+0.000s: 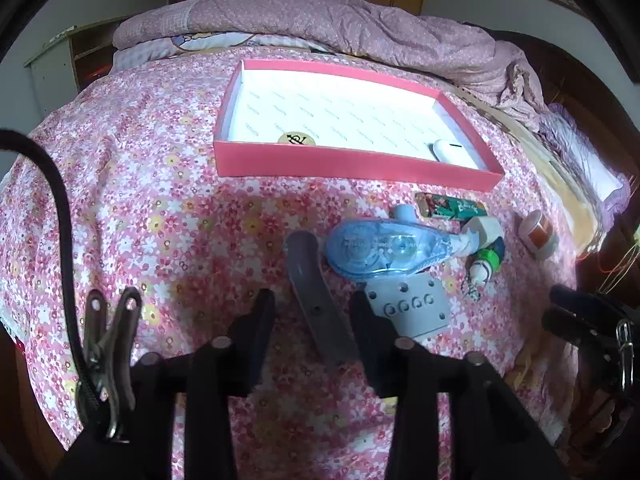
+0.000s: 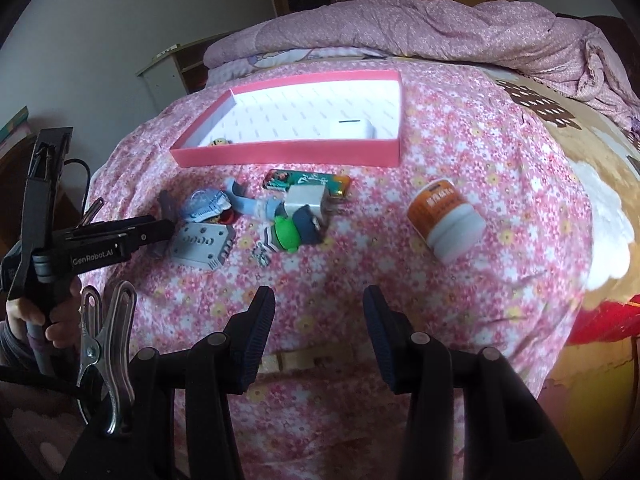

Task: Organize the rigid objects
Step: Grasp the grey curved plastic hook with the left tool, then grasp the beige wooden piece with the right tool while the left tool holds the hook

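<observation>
A pink box (image 1: 352, 164) (image 2: 280, 156) lies on the floral bedsheet and holds a white case (image 1: 454, 150) (image 2: 352, 127) and a yellow round token (image 1: 297, 139) (image 2: 219, 143). In front of it lies a pile: a grey curved piece (image 1: 316, 308), a blue tape dispenser (image 1: 380, 250) (image 2: 206, 202), a grey block (image 1: 412, 306) (image 2: 202, 246), a green card (image 1: 450, 206) (image 2: 308, 181), a white adapter (image 2: 306, 200) and a green toy (image 2: 286, 234). My left gripper (image 1: 312, 300) (image 2: 168, 227) is open, its fingers either side of the grey piece. My right gripper (image 2: 319, 300) is open and empty, short of the pile.
An orange bottle with a white cap (image 2: 446, 220) (image 1: 538, 234) lies on its side right of the pile. A rumpled pink quilt (image 1: 340, 28) lies behind the box. The bed edge drops off at the right, with a red item (image 2: 612, 314) beyond.
</observation>
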`<state>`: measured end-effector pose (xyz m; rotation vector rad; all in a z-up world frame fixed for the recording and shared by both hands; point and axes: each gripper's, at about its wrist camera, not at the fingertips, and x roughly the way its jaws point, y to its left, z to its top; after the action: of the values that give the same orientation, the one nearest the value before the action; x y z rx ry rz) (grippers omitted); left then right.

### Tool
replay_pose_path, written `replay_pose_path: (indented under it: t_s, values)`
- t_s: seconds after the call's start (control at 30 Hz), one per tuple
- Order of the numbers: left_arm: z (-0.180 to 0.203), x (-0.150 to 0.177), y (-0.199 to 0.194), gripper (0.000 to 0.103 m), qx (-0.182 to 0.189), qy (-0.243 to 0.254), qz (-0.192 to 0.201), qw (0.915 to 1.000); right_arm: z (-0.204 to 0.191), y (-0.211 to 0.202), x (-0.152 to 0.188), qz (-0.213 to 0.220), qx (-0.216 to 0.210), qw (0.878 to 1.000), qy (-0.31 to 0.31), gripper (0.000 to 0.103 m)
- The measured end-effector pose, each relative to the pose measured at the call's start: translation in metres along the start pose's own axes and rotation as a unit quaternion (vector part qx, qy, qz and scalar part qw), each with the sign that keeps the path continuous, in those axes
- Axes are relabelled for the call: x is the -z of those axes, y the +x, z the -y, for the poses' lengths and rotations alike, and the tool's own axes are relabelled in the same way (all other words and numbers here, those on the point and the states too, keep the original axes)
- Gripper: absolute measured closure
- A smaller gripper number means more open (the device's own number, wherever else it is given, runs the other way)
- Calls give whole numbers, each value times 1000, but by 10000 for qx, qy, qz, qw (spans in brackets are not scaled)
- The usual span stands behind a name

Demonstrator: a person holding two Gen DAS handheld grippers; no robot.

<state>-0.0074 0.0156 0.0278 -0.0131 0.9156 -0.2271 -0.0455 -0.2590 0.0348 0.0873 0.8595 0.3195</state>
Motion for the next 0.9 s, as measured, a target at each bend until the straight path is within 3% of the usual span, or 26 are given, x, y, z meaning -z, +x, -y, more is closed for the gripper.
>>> replay_pose_path:
  t_s: [0.2, 0.3, 0.5, 0.67, 0.9]
  values:
    - [7, 4, 6, 73, -89, 214, 29, 9997, -1, 1, 3, -16, 3, 10000, -80, 56]
    - [9, 4, 7, 82, -165, 296, 18, 9994, -3, 2, 4, -32, -24, 9999, -131, 56]
    - [3, 6, -3, 85, -135, 254, 111, 9995, -6, 0, 8, -119, 72, 9992, -375, 55]
    - [1, 16, -19, 85, -98, 265, 221, 9994, -4, -6, 17, -74, 11, 9992, -387, 30]
    - [-4, 32, -17, 85, -146, 234, 132, 9995, -21, -2, 31, -188, 105, 9960, -872, 24]
